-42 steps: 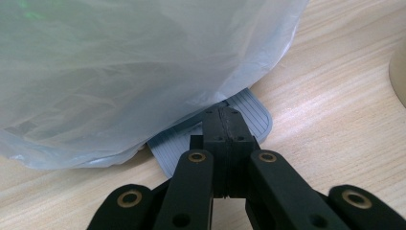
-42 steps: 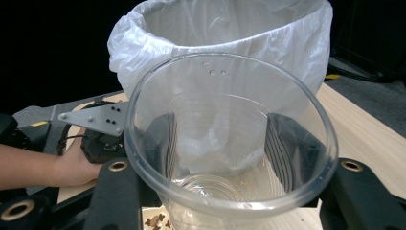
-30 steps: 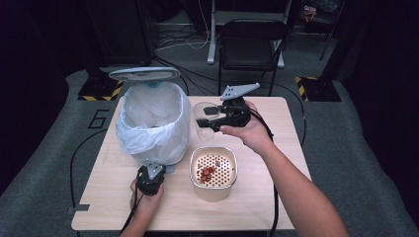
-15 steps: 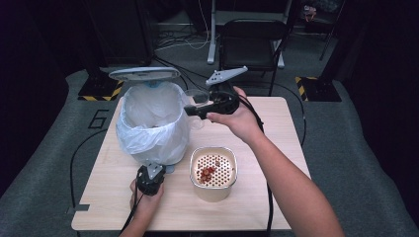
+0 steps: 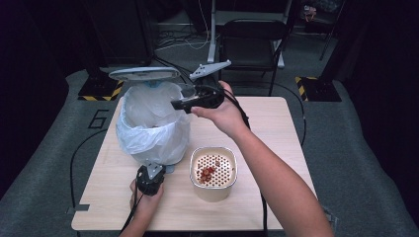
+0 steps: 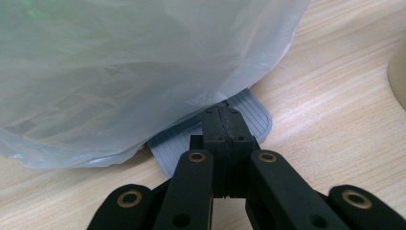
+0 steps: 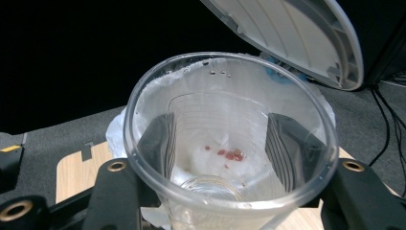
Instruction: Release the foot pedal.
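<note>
Pressing down on the bin's grey foot pedal [image 6: 249, 115] near the desk's [image 5: 276, 123] front-left edge, the left gripper [image 5: 149, 178] is sitting clenched shut with nothing between its jaws, tips resting on the ribbed pedal plate. That is what is propping the lid [image 5: 143, 74] open over the white-bagged pedal bin [image 5: 148, 126] on the left half of the desk. Judgement: the pedal pressure needs to be kept steady, since any lift there risks dropping the lid onto the cup.

Right of the bin, toward the back edge, the right gripper [image 5: 182, 103] is gripping a clear plastic cup [image 7: 230, 143], jaws pressing on its sides, cup held in the air at the bin's right rim, mouth facing the bag opening. A few red bits [image 7: 232, 155] are clinging to the cup's inner wall.

Doing this step well, as I read it: getting the cup mouth fully over the bag before tipping further, staying under the lid without hitting it, and squeezing lightly, as thin plastic buckles easily.

Front-centre of the desk, a beige strainer container [image 5: 213, 170] with red scraps on its perforated insert is standing just right of the bin, untouched.
</note>
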The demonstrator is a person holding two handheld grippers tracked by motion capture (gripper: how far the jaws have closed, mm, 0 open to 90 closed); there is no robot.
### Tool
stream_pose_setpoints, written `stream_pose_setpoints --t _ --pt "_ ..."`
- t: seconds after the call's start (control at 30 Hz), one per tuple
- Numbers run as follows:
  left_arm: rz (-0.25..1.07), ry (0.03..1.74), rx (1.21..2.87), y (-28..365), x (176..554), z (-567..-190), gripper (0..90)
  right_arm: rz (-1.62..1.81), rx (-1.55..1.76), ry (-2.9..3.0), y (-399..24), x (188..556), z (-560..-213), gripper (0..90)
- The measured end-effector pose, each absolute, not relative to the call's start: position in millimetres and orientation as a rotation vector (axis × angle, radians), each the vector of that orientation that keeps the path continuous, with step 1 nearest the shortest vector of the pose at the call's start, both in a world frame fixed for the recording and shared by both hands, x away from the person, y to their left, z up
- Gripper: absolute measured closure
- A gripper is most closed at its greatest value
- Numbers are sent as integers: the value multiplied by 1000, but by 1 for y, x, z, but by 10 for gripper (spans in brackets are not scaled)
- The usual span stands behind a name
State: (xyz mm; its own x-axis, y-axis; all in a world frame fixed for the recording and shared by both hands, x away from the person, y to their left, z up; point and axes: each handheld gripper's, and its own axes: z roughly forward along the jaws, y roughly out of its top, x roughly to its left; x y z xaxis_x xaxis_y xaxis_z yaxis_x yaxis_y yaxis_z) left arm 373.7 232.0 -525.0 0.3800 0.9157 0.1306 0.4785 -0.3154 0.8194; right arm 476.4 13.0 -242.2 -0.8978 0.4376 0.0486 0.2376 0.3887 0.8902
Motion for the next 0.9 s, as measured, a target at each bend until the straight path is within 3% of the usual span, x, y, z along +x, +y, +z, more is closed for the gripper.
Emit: stream_pose_setpoints --t 0.77,0.87,0.9 --pt "796 1201 1939 232 374 -525 900 1440 660 2406 92 489 -256 410" --pt "801 1200 1936 232 374 -525 900 1437 697 2401 98 492 -262 380" --pt "802 1200 1937 232 374 -525 900 1450 699 2391 99 493 -264 308"
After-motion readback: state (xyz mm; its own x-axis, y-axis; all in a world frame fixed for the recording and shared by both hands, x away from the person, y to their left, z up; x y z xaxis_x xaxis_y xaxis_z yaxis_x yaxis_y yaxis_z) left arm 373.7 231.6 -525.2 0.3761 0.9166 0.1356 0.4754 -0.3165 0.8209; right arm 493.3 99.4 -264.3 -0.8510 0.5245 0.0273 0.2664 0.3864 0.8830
